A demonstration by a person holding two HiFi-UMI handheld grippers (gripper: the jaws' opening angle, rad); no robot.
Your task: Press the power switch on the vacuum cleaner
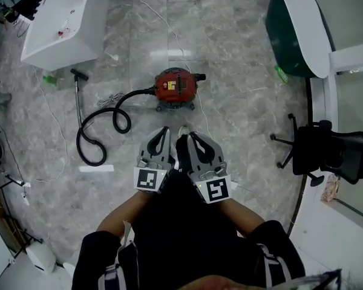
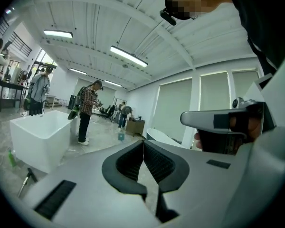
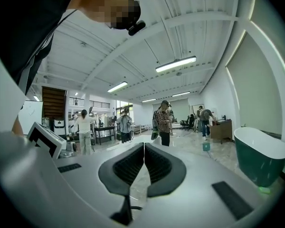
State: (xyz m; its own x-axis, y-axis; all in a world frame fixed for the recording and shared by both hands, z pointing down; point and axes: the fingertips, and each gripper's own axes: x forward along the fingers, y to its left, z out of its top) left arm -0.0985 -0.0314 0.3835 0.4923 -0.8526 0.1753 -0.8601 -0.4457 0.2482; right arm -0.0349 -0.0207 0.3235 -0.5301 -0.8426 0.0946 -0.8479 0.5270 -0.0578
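— On the floor ahead, your vacuum (image 1: 176, 88) sits untouched.
— So, approach first?
— Yes. Left tongs (image 1: 165, 130) and right tongs (image 1: 190, 135) are clenched, empty (near your waist); step in, lower one onto the switch.

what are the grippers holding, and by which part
Nothing. The left gripper and right gripper both have jaws shut and empty; the vacuum cleaner stands apart, ahead.

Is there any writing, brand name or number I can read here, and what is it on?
No text can be read.
Red vacuum cleaner: marks on its top, too small to read.
On the left gripper and right gripper: black-and-white square marker patterns, not words.
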